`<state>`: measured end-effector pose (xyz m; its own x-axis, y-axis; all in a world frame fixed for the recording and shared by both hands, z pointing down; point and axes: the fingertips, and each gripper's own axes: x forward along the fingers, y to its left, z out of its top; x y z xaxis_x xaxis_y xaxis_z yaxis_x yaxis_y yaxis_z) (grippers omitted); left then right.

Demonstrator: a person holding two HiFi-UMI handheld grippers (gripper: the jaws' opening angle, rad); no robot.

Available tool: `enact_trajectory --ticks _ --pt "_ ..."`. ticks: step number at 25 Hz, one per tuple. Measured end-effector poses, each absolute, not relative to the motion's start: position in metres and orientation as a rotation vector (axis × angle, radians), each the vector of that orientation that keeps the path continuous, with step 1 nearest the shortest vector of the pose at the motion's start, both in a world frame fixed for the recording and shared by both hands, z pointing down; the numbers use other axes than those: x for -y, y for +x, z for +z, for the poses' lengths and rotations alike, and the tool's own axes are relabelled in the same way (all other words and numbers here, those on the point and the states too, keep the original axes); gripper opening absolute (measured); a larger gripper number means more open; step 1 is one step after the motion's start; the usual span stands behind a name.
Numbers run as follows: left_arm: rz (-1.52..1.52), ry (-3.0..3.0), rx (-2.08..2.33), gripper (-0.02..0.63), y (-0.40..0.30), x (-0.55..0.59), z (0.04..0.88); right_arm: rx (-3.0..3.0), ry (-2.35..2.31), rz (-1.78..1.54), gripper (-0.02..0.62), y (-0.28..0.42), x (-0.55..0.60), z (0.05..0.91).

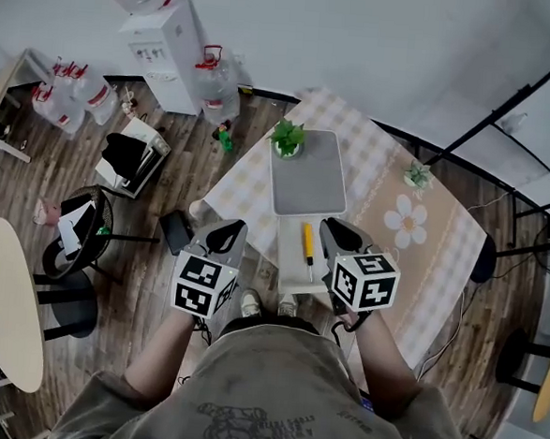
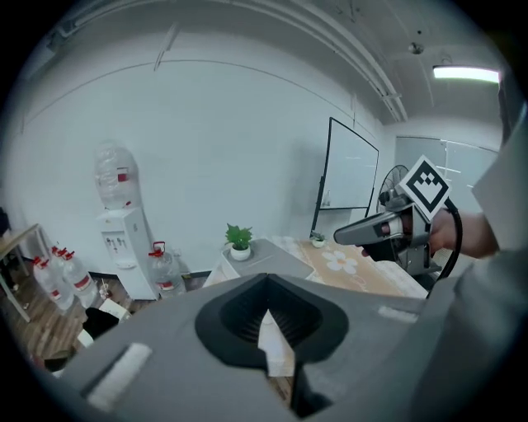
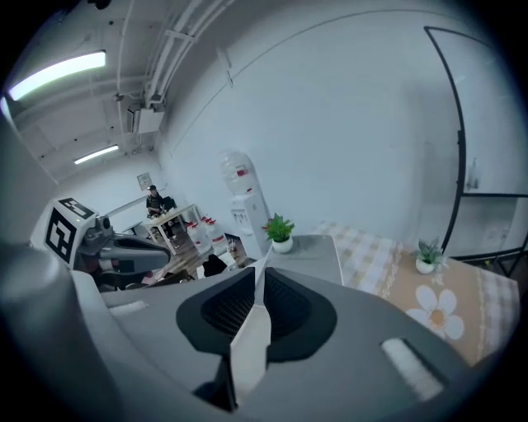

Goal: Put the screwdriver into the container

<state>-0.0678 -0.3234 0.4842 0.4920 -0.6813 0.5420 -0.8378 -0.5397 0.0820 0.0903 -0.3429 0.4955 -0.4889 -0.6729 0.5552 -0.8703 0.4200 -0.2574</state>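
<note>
A yellow-handled screwdriver lies on a narrow white stand in front of the person, between the two grippers. Beyond it a flat grey container rests on the checked tablecloth; it also shows as the container and the container in the gripper views. My left gripper hangs left of the screwdriver, shut and empty, its jaws meeting at a point. My right gripper is just right of the screwdriver, also shut and empty. Neither touches the screwdriver.
A small potted plant stands at the container's far corner, another plant further right. A water dispenser and water bottles line the wall. A black chair and a round table stand to the left.
</note>
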Motion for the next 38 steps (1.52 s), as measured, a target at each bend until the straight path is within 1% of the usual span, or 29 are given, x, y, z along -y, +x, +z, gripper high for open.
enact_trajectory --ticks 4,8,13,17,21,38 --pt "0.617 2.481 1.349 0.0 -0.074 0.327 0.444 2.429 1.367 0.632 0.039 0.091 0.339 0.434" --pt "0.452 2.508 1.404 0.0 -0.079 0.327 0.399 2.548 1.414 0.538 0.028 0.091 0.331 0.373" --pt "0.375 2.597 1.396 0.002 -0.077 0.312 0.349 2.651 1.488 0.329 0.028 0.097 0.317 0.318" --pt "0.389 2.678 1.422 0.0 -0.073 0.3 0.324 2.713 1.545 0.252 0.028 0.104 0.304 0.291" --pt "0.449 2.791 1.426 0.0 -0.064 0.289 0.312 2.773 1.539 0.204 0.026 0.108 0.289 0.276" --pt "0.42 2.747 1.436 0.002 -0.065 0.284 0.32 2.691 1.501 0.231 0.026 0.107 0.283 0.298"
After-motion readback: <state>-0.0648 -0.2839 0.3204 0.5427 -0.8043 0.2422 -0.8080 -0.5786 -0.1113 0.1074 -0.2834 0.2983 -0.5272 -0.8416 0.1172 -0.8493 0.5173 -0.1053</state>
